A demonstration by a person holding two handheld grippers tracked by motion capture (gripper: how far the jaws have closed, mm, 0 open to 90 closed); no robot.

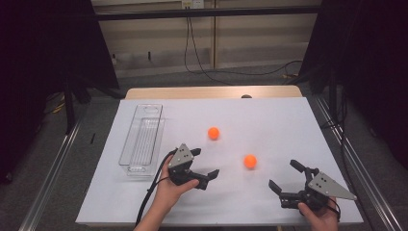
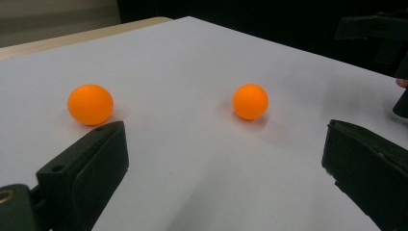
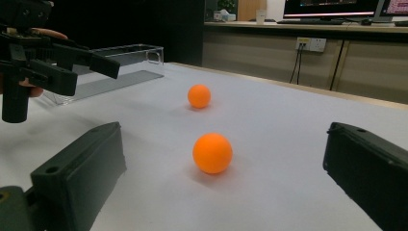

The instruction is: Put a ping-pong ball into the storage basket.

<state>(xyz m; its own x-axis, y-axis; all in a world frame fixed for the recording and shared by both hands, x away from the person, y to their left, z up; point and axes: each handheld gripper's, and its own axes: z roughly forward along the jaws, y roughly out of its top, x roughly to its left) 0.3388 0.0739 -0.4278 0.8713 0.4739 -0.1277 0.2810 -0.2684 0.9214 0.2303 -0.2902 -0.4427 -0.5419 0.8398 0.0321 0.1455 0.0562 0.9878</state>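
A: Where do things stand?

B: Two small, smooth orange balls lie loose on the white-covered bench (image 1: 288,120). The nearer orange ball (image 1: 249,161) sits between the two hands, closer to the right claw (image 1: 285,178); the farther orange ball (image 1: 213,133) lies beyond the left claw (image 1: 207,166), towards the clear plastic rectangular tray (image 1: 142,139) at the left.

A: And the claws?

B: Both are released, jaws spread wide, holding nothing. In the right gripper view the nearer ball (image 3: 212,153) sits almost centred between the jaws, just ahead of them.

A: So the right one should go for it?

B: I'd judge so. Slide it forward low over the bench until the ball lies squarely between the jaws, then close slowly. A round, light ball will likely squirt out if pinched off-centre or nudged by one jaw first.

A: The left?

B: In the left gripper view the farther ball (image 2: 90,104) sits off to one side above a jaw, so the left claw should turn towards it before advancing.
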